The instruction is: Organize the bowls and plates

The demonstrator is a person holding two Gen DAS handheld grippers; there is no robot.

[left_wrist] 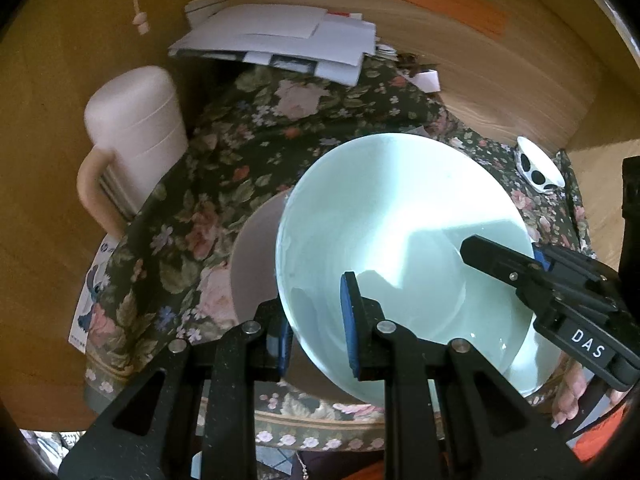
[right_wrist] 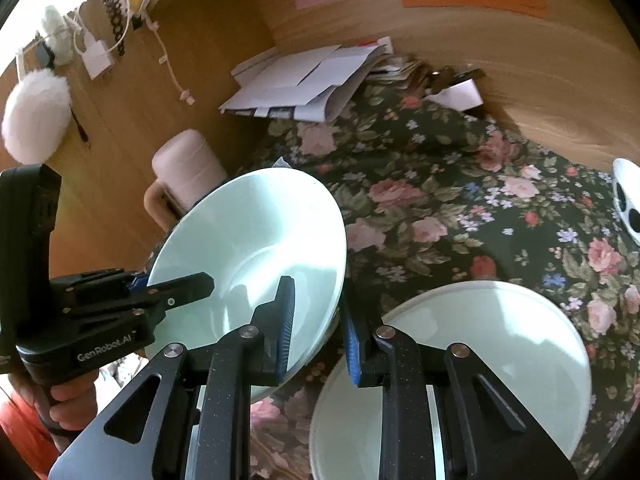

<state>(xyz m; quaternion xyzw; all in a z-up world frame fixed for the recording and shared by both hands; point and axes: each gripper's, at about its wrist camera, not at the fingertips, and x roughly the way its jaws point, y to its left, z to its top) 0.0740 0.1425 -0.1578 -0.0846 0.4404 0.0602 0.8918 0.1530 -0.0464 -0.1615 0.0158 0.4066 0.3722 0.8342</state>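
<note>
A pale green bowl (left_wrist: pixel 400 216) (right_wrist: pixel 248 224) hangs tilted over the floral tablecloth (left_wrist: pixel 240 152) (right_wrist: pixel 440 200), held by both grippers. My left gripper (left_wrist: pixel 316 312) (right_wrist: pixel 188 286) is shut on its near-left rim, one blue pad inside the bowl and one outside. On the opposite rim my right gripper (right_wrist: pixel 318 320) (left_wrist: pixel 500 264) is shut the same way. A second pale green plate (right_wrist: pixel 500 352) lies flat on the cloth at the lower right of the right wrist view. A pale beige dish edge (left_wrist: pixel 256 264) shows under the bowl's left side; I cannot tell whether they touch.
A white jug with a beige handle (left_wrist: pixel 136 132) (right_wrist: pixel 188 172) stands off the table's left edge. Stacked papers (left_wrist: pixel 280 40) (right_wrist: pixel 304 80) lie at the back by the wooden wall. A small white dish with black dots (left_wrist: pixel 538 168) (right_wrist: pixel 628 204) sits far right. A hand (right_wrist: pixel 68 400) grips the left handle.
</note>
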